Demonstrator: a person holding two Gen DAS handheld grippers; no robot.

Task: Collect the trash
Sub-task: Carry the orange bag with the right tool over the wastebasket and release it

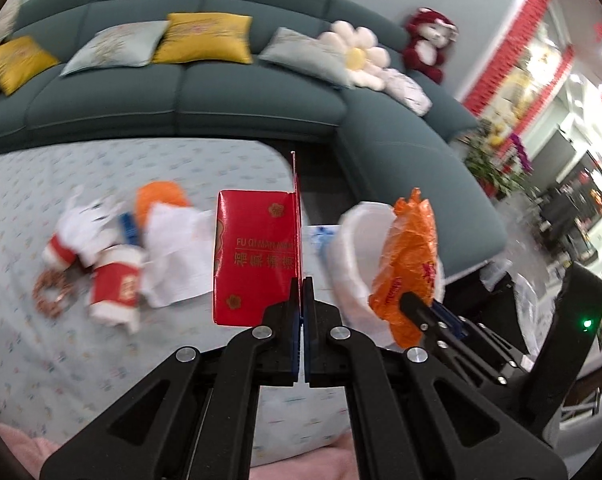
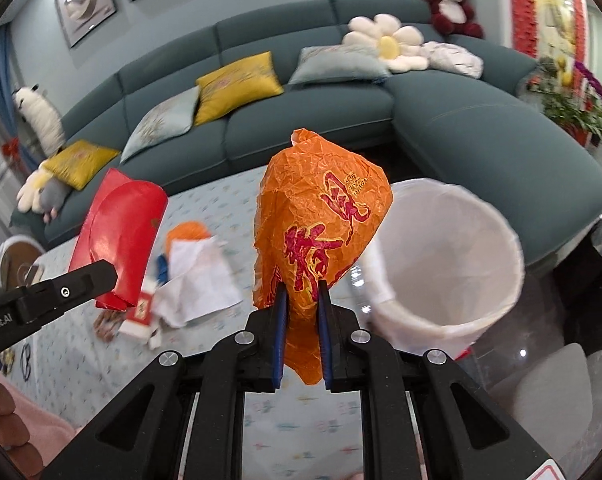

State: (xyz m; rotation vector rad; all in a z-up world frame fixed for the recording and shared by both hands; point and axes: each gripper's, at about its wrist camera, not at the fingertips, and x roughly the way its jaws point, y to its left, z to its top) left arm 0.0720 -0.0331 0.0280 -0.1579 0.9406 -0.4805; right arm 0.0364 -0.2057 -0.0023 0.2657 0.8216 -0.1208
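A: Status on your left tongs (image 1: pixel 300 284)?

B: Clamped tight on the edge of the red box (image 1: pixel 253 256). You hold it lifted off the counter (image 1: pixel 41 360), upright, printed face turned left in the left wrist view. Tongs point toward the sofa (image 1: pixel 181 92).

A: And your right tongs (image 2: pixel 303 292)?

B: Pinched narrow on the orange bag (image 2: pixel 321 220), gripped near its lower end, with the crumpled bulk standing up above the fingertips. It's in the air, just left of the bin (image 2: pixel 441 260). The bin is white-lined and open-topped, at the counter's right end.

A: What does the left view give you that the right doesn't?

B: Your right tongs from the side, bag in front of the bin rim. Also the rest of the trash on the counter: red-and-white cups (image 1: pixel 117 284), white paper (image 1: pixel 173 256), an orange wad (image 1: pixel 157 200), a beaded ring (image 1: pixel 51 292). All blurred, left of the box.

A: And the right view only?

B: The inside of the bin, though I cannot tell what lies at the bottom. Your left tongs come in from the left edge, holding the box tilted, its flap side toward the camera. Framed pictures (image 2: pixel 87 0) on the wall and a striped plush (image 2: pixel 41 116) at the sofa's left end show only there.
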